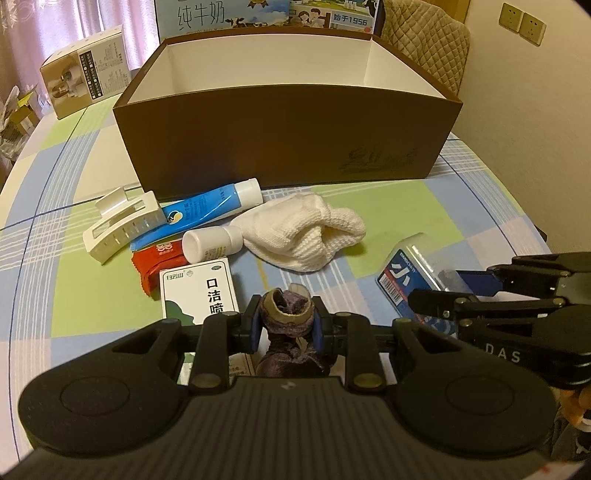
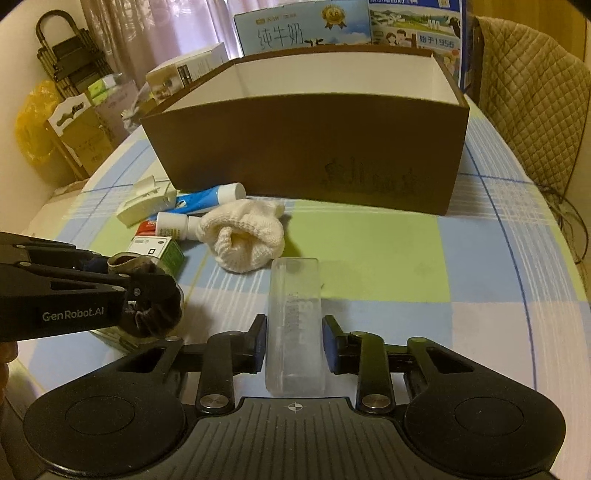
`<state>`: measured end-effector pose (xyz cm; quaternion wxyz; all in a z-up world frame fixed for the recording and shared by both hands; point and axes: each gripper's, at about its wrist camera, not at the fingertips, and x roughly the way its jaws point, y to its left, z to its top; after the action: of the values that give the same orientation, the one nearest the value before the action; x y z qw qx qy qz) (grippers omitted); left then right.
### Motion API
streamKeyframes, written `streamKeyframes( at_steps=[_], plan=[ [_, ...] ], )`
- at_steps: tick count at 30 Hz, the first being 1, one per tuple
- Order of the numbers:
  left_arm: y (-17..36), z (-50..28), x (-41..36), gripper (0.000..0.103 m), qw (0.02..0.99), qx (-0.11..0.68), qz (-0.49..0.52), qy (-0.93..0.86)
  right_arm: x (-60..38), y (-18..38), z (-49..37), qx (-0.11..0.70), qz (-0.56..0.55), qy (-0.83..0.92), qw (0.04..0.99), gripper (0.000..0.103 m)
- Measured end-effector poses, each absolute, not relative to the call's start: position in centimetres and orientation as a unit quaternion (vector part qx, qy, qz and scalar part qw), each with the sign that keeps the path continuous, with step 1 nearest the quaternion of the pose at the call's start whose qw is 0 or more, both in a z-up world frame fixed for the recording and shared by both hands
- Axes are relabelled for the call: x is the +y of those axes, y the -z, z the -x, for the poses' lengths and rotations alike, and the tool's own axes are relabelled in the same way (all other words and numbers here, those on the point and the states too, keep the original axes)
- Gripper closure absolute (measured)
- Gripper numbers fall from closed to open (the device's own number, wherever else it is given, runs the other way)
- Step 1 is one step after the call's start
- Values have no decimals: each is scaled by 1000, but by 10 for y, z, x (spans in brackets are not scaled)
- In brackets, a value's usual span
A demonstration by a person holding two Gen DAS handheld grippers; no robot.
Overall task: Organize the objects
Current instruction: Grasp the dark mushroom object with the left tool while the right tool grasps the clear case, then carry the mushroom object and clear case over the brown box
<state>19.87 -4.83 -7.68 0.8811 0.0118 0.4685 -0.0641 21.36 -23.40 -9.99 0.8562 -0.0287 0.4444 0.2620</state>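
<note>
My left gripper [image 1: 288,326] is shut on a dark purple scrunchie [image 1: 286,306], held just above the checked tablecloth; the right wrist view shows the same scrunchie [image 2: 155,314] in the left gripper [image 2: 147,291]. My right gripper [image 2: 294,341] straddles a clear plastic case [image 2: 294,325] lying lengthwise, with both pads against its sides. In the left wrist view, the case [image 1: 402,275] shows a blue label. An open brown box [image 1: 288,136] with a white inside stands behind everything. In front of it lie a white knitted cloth [image 1: 306,232], blue tube [image 1: 210,206], white bottle [image 1: 210,242], hair claw [image 1: 122,225], red packet [image 1: 155,266] and medicine carton [image 1: 199,295].
Milk cartons [image 2: 303,29] stand behind the brown box [image 2: 306,147], and a small printed carton [image 1: 85,74] sits at the back left. A quilted chair back [image 2: 532,96] is at the right. The round table edge [image 2: 546,258] curves close on the right.
</note>
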Motion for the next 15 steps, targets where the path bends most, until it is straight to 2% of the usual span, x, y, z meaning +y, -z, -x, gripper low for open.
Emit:
streamKeyframes(
  at_steps=[6,15],
  plan=[
    [64,-199,-49,81,889,453,-12,64,-243,69,-208,401,-13,-280,872,76],
    [5,-215,-35,81,921,383,9,65,-244,-2,-223,316,-51,-269,909,76]
  ],
)
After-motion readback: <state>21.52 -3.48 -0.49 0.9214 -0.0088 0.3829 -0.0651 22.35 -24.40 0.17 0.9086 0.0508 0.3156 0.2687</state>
